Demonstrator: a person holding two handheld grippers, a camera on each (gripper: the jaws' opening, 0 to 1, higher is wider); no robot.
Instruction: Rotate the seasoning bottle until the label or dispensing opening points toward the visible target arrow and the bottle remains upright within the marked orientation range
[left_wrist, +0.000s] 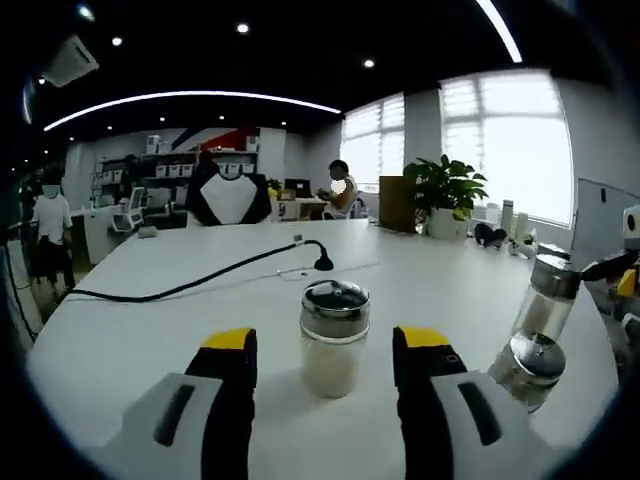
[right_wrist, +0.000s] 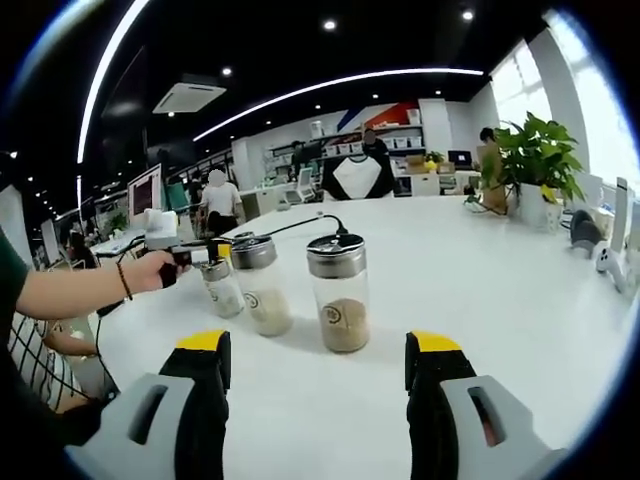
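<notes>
In the left gripper view, the left gripper (left_wrist: 325, 355) has its 2 yellow-tipped fingers spread apart with nothing clamped. The seasoning bottle (left_wrist: 333, 338) stands upright on the white table (left_wrist: 150, 330) just beyond them, in line with the gap, its long axis vertical and its metal cap on top. No label or opening on it can be made out from this side. To the right of that bottle, 2 more capped jars (left_wrist: 537, 340) sit close together. Beyond it, a black cable (left_wrist: 190, 283) runs across the table.

In the right gripper view, the right gripper (right_wrist: 318, 360) also has its fingers wide apart and empty. Just past them a clear jar (right_wrist: 338, 291) of brownish powder stands upright, a small round emblem facing the camera, too small to read. To its left stand 2 more jars (right_wrist: 250, 283), and the person's hand (right_wrist: 150, 270) is beside them. A potted plant (right_wrist: 538, 160) sits far across the table.
</notes>
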